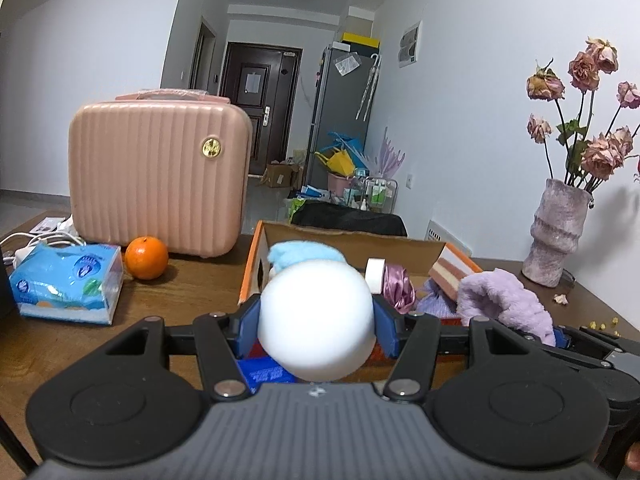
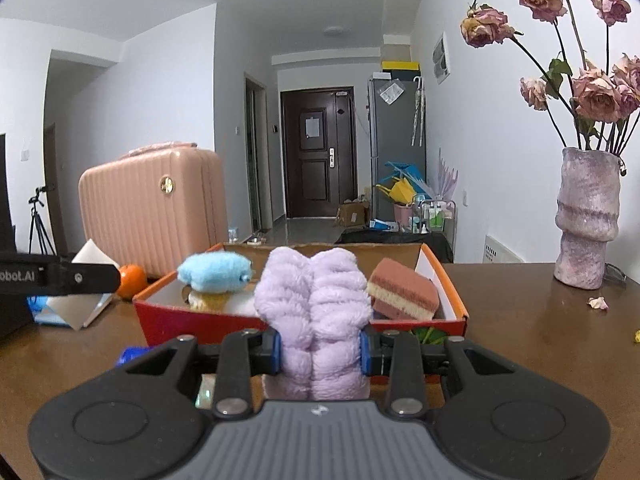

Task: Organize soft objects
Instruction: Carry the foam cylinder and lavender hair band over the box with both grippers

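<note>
Brown wooden surface [image 2: 520, 340] bearing an open orange cardboard box [image 2: 444, 280]. Just before the box, right tool [image 2: 320, 350] pinching a fluffy lilac plush cloth [image 2: 316, 304]. Left tool [image 1: 316, 322] pinching a smooth white foam ball [image 1: 316, 320] before the box.

2 tools [image 1: 316, 320] [image 2: 320, 350], 1 box [image 2: 256, 326], 1 sponge [image 2: 402, 290], 1 orange [image 1: 146, 258], 1 vase [image 2: 588, 220], 1 suitcase [image 1: 158, 176], 1 tissue pk [image 1: 66, 282].

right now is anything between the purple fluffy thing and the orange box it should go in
Nothing visible blocks it. The right gripper holds the purple fluffy cloth just before the orange box's near wall. Inside, a blue plush sits left and a pink sponge right, with a gap between.
</note>
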